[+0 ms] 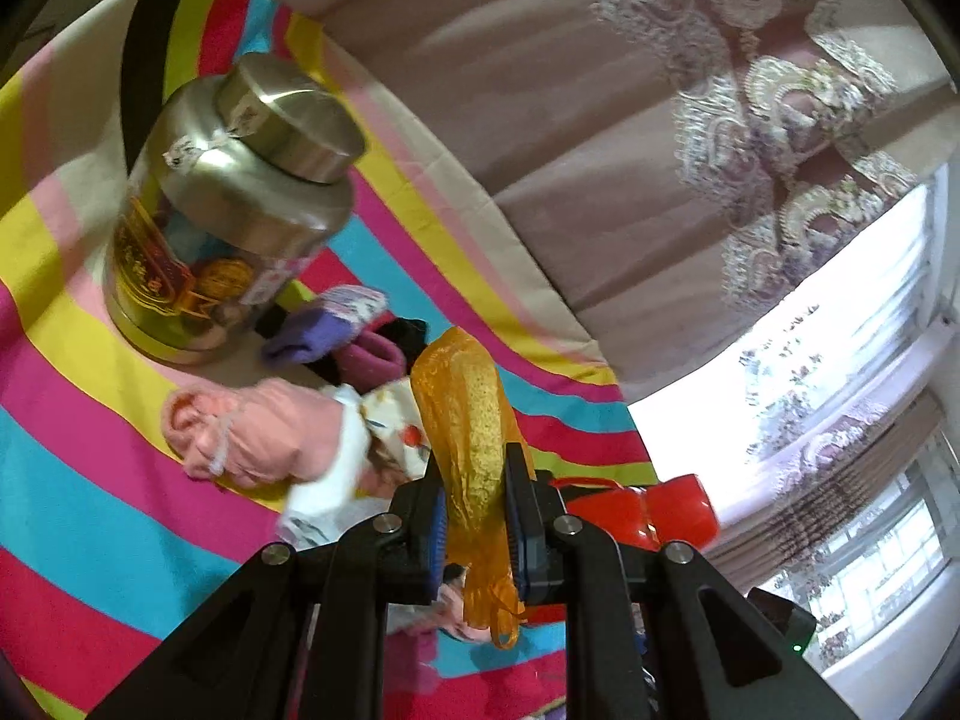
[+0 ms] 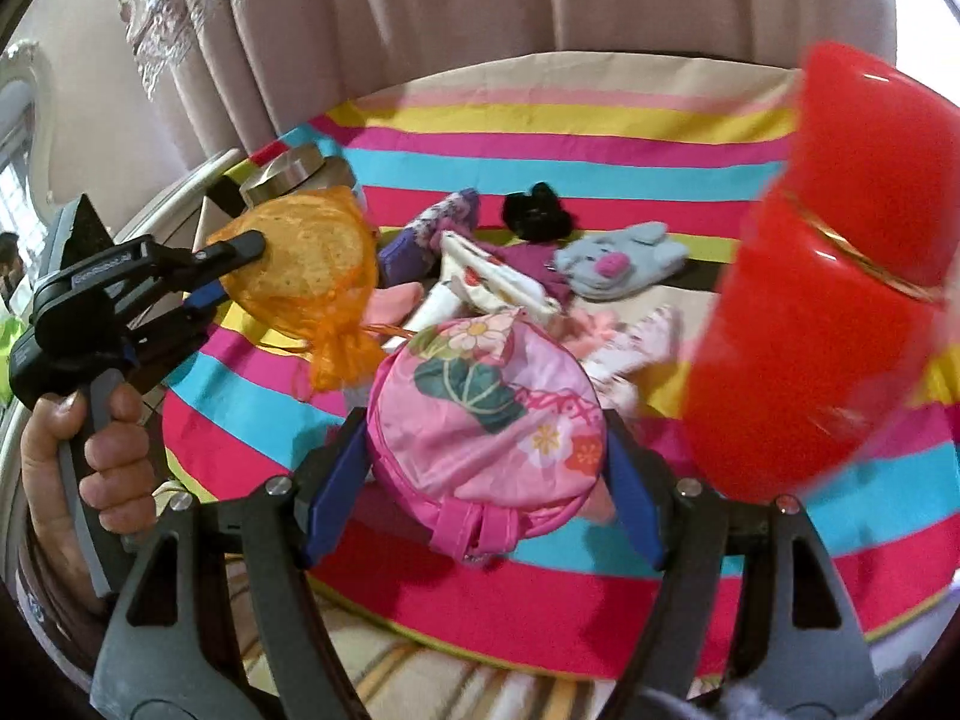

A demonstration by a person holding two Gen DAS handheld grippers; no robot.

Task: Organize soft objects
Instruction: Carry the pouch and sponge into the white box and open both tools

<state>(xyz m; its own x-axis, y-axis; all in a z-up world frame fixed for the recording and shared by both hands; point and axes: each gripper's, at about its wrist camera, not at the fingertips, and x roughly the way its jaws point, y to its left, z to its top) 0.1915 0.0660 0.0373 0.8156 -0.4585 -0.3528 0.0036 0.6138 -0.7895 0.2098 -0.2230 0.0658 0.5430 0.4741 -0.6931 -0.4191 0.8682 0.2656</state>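
Note:
My left gripper (image 1: 474, 480) is shut on an orange mesh pouch (image 1: 474, 414), which stands up between the pads with its drawstring end hanging below. The right wrist view shows this gripper (image 2: 240, 264) holding the pouch (image 2: 306, 264) in the air at the left. My right gripper (image 2: 483, 438) holds a round pink floral bag (image 2: 492, 408), with a blue pad pressing on each side of it. Behind it on the striped cloth (image 2: 540, 144) lies a heap of soft things: a white floral pouch (image 2: 492, 276), purple socks (image 2: 432, 222), a black item (image 2: 534, 210) and a grey mouse-face mitten (image 2: 618, 258).
A steel tin (image 1: 228, 210) with a lid stands at the far left of the cloth, a peach cloth bundle (image 1: 258, 432) near it. A large red plastic container (image 2: 840, 300) looms close on the right. Curtains hang behind. A person's hand (image 2: 102, 450) grips the left handle.

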